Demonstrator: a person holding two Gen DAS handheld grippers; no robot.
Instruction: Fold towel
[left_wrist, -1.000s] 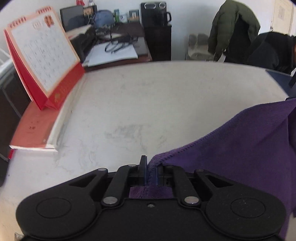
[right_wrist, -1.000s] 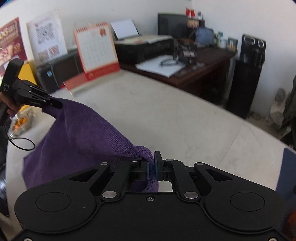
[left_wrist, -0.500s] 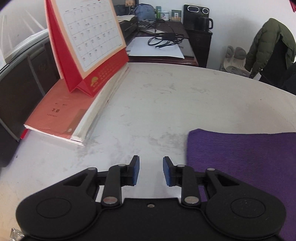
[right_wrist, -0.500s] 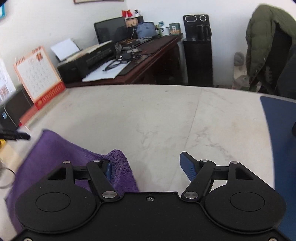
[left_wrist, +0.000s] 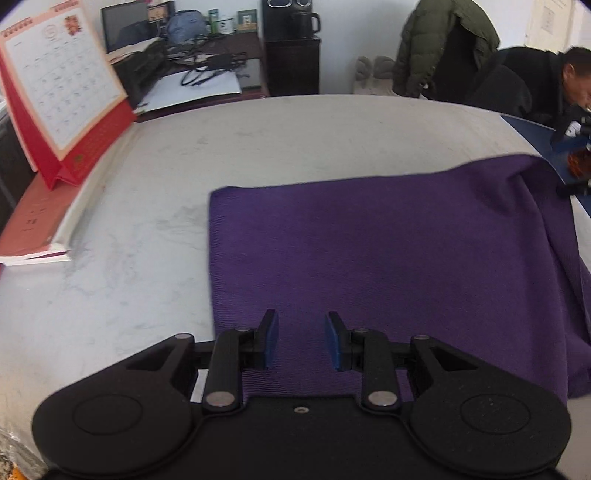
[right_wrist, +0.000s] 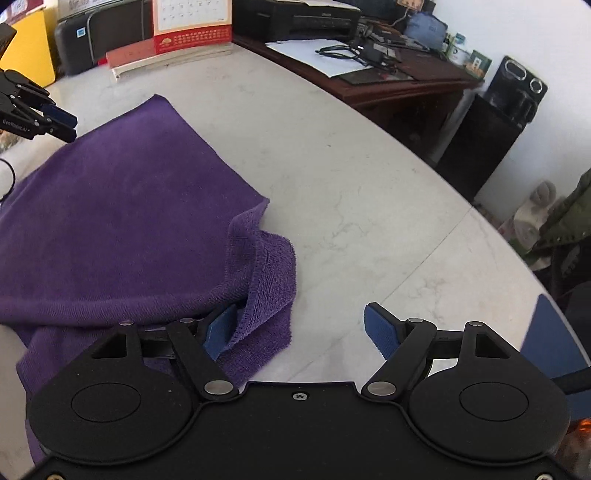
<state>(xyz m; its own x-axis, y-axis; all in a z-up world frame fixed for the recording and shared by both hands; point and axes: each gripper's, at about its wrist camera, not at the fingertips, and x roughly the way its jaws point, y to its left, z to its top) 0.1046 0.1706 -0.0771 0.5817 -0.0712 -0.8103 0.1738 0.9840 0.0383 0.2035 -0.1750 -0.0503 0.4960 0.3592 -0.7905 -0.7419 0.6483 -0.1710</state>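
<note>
towel (left_wrist: 388, 254) flat on table (left_wrist: 295, 140) | long axis left-right (right corner rumpled)

Your towel (left_wrist: 388, 258) lay flat on the table (left_wrist: 295, 147), its right corner (right_wrist: 266, 280) bunched against your right gripper (right_wrist: 299, 328)'s left finger. Your left gripper (left_wrist: 300, 341) sat over the towel's near edge. Desk calendar (left_wrist: 59, 85) stood on a book (left_wrist: 37, 221), left of the towel. Desk (right_wrist: 388, 70) behind the table.
</note>
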